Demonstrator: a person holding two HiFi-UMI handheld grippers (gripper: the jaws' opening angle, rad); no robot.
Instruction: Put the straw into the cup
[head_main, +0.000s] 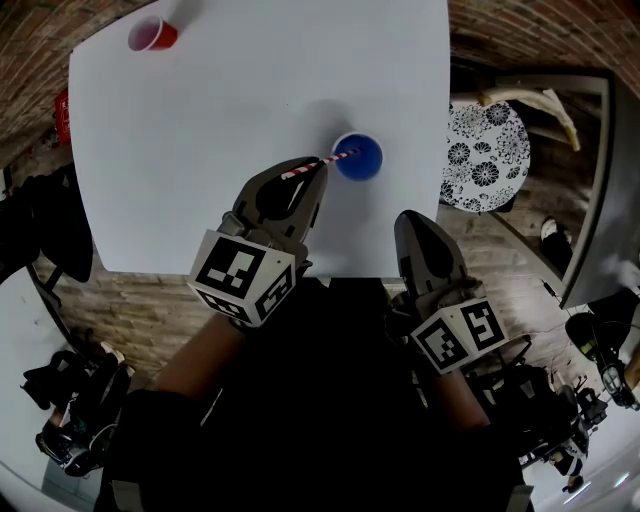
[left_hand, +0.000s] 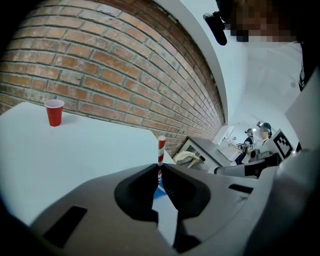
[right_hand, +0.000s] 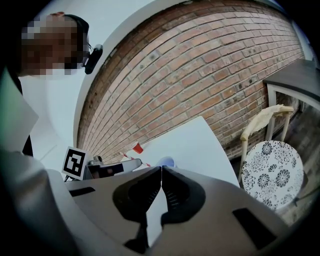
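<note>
A blue cup (head_main: 358, 157) stands upright on the white table (head_main: 200, 150), near its front right part. My left gripper (head_main: 319, 168) is shut on a red-and-white striped straw (head_main: 322, 161), whose far end reaches over the cup's rim. In the left gripper view the straw (left_hand: 161, 146) sticks up from between the shut jaws, with a bit of the blue cup (left_hand: 158, 192) below. My right gripper (head_main: 413, 220) is shut and holds nothing, at the table's front edge to the right of the cup. The right gripper view shows the blue cup (right_hand: 166, 161) just beyond its jaws (right_hand: 161, 170).
A red cup (head_main: 152, 35) stands at the table's far left corner. A floral round seat (head_main: 484, 158) is beside the table's right edge. A brick wall runs behind the table. Dark gear lies on the floor at the left.
</note>
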